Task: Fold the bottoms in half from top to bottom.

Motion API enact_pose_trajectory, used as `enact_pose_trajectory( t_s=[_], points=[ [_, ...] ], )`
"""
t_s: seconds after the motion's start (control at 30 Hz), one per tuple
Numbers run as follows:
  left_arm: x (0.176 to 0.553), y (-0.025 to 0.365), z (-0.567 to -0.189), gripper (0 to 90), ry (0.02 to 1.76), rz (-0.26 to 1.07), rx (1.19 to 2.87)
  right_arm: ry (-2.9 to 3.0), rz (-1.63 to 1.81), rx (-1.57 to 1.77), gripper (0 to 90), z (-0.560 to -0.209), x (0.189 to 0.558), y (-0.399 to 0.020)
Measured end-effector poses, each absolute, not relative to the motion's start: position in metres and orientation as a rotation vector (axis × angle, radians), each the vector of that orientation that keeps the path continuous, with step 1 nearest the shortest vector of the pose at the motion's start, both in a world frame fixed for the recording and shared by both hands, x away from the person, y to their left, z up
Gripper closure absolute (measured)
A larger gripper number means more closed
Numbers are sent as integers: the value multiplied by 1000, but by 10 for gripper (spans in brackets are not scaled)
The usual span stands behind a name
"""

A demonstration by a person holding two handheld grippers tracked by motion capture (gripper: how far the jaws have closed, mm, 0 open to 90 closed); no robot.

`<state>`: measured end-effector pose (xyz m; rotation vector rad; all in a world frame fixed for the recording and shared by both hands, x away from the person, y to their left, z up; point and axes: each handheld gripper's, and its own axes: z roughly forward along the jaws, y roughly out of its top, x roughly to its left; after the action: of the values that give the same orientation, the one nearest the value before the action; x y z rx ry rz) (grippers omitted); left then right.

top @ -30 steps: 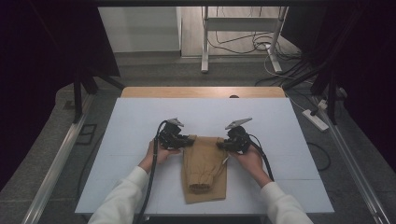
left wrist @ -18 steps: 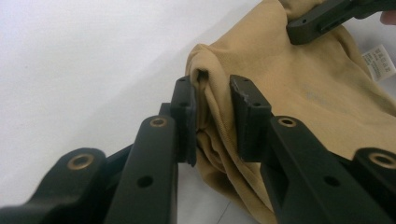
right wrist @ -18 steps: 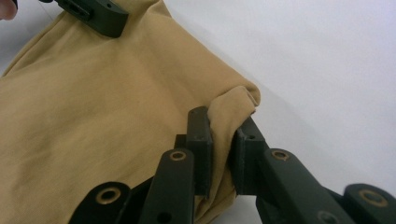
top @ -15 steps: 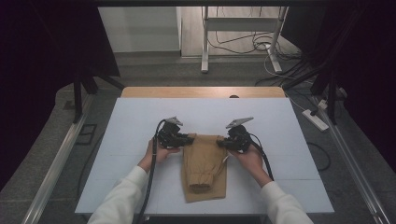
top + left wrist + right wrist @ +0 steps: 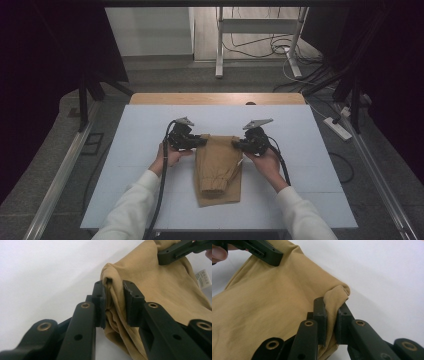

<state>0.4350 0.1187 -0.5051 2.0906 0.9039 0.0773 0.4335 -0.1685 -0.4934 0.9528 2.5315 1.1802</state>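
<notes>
Meanwhile, tan garment unmoved, right gripper jaws just closing on its corner

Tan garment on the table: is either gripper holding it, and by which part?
Both hold the tan garment: left gripper pinches its far left corner, right gripper its far right corner; their fingers clamp bunched fabric.

A plain tan-brown folded cloth garment lies on the pale blue-white flat table top, whose far edge is light wood. A small white fabric label shows on it. Both grippers are matte black with brass-coloured rivets; the sleeves are white.
</notes>
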Motion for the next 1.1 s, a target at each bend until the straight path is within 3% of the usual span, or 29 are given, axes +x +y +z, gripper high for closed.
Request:
enact_pose_trajectory(
  t_s=[0.77,0.9,0.93,1.0,1.03,1.1],
  points=[
    [484,116,-495,725,994,169,2094,2457,1166,1007,814,-493,490,-157],
    [485,116,-497,664,994,169,2107,2458,1157,1019,800,-495,493,-157],
    [485,116,-497,594,991,165,2114,2452,1155,1020,753,-495,493,-157],
    [484,115,-497,396,1014,196,2130,2416,1130,1042,508,-496,493,-156],
    [483,115,-496,335,1028,197,2123,2401,1124,1049,460,-496,493,-156],
    [478,118,-494,308,1008,162,2111,2387,1158,1081,416,-494,492,-160]
  ],
)
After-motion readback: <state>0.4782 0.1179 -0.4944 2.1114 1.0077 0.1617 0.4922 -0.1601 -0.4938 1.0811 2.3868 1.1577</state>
